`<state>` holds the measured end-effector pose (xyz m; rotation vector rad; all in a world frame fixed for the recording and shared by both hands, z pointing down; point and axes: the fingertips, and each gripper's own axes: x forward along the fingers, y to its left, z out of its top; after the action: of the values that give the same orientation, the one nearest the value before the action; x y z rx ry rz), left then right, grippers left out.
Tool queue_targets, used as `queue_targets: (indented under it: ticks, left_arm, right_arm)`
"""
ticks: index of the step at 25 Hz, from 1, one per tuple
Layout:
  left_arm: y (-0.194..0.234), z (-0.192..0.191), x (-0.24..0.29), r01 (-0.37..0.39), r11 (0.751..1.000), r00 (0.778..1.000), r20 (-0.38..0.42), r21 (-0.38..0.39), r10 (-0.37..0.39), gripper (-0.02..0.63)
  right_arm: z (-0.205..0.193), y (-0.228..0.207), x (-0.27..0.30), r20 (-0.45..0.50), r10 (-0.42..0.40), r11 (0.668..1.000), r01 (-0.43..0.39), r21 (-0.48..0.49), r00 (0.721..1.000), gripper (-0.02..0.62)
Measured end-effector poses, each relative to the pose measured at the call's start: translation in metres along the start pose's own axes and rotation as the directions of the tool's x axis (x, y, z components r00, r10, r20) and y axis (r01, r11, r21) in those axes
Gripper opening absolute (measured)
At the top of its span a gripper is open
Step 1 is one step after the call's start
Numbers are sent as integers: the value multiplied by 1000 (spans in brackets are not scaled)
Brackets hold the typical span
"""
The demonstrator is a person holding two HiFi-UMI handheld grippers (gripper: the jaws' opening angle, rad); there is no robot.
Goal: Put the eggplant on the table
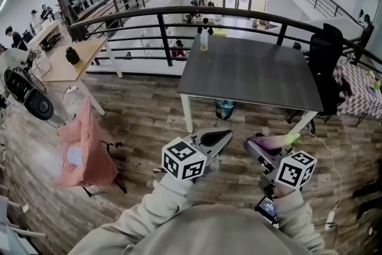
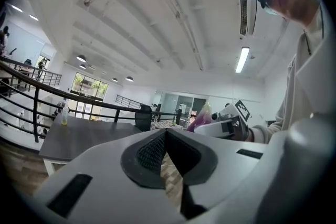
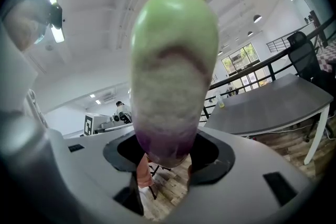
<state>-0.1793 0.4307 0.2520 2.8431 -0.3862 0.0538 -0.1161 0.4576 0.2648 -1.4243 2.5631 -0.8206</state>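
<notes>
The eggplant (image 3: 173, 60) is purple at one end, whitish mid-body and green at the other end. The table (image 1: 250, 74) has a dark grey top and white legs; the floor (image 1: 149, 122) is brown wood-grain.

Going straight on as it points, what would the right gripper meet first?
Probably the grey table, near its left corner, with the eggplant leading; depth is unclear, and the right gripper might pass beside it.

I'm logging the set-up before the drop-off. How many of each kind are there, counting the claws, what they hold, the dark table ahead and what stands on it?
claws: 2, the left claw and the right claw
eggplant: 1
table: 1
bottle: 1
Total: 5
</notes>
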Motion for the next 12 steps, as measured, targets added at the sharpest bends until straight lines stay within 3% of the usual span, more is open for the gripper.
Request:
queue_targets:
  ticks: [6,12]
  left_arm:
    - [-14,2,15,36,999,999,9,1,-36,2]
    - [-21,1,45,16,999,1000,-8,33,-16,2]
  right_arm:
    - [3,-16,-18,17,-10,1000,10,25,1000,238]
    - [11,-37,-36,22,-22,999,21,25,1000,236]
